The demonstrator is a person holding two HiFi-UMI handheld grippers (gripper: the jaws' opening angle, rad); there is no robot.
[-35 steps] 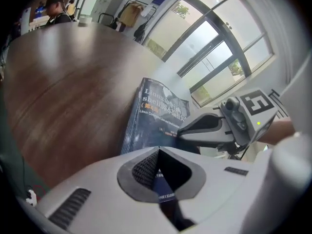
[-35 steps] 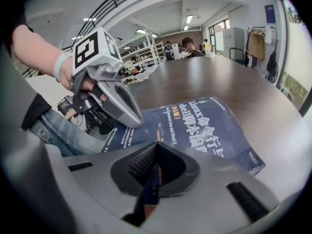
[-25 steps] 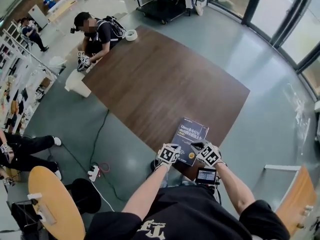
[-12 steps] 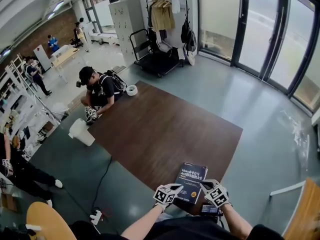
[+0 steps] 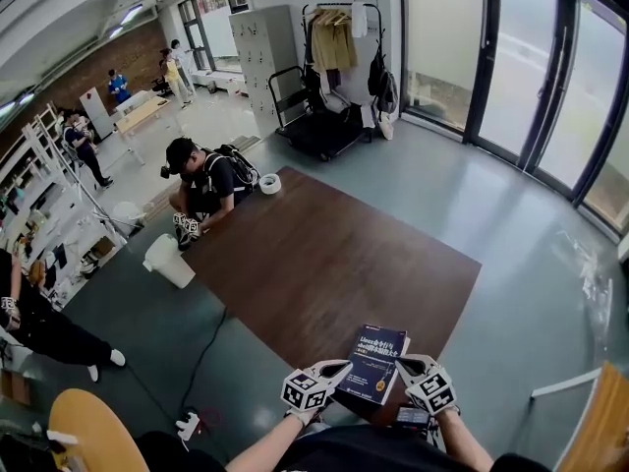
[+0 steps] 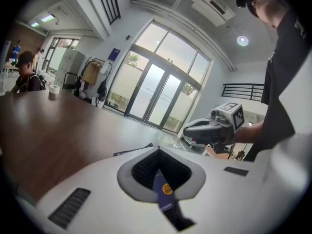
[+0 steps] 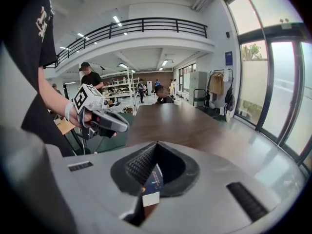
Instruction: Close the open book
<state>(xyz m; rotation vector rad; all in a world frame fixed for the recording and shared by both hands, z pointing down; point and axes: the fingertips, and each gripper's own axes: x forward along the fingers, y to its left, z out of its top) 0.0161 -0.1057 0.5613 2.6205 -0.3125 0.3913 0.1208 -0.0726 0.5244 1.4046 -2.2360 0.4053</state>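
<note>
The dark blue book (image 5: 378, 364) lies closed, cover up, near the front corner of the brown table (image 5: 324, 254). Both grippers hover above its near edge and touch nothing. My left gripper (image 5: 342, 366) points at the book from the left, jaws shut and empty. From the right, my right gripper (image 5: 401, 361) points at it, jaws together. In the left gripper view the shut jaws (image 6: 157, 155) fill the lower frame; a strip of the book (image 6: 165, 189) shows below them and the right gripper (image 6: 186, 129) hangs beyond. The right gripper view shows the book (image 7: 155, 179) likewise and the left gripper (image 7: 126, 127).
A person (image 5: 201, 190) crouches at the table's far left corner beside a tape roll (image 5: 270, 183). A white bucket (image 5: 169, 261) stands on the floor left of the table. A power strip (image 5: 185, 423) and a round wooden table (image 5: 93, 431) lie at lower left.
Both grippers have risen off the book's near edge. The book stays closed on the table. The head view has tilted up, showing more of the room.
</note>
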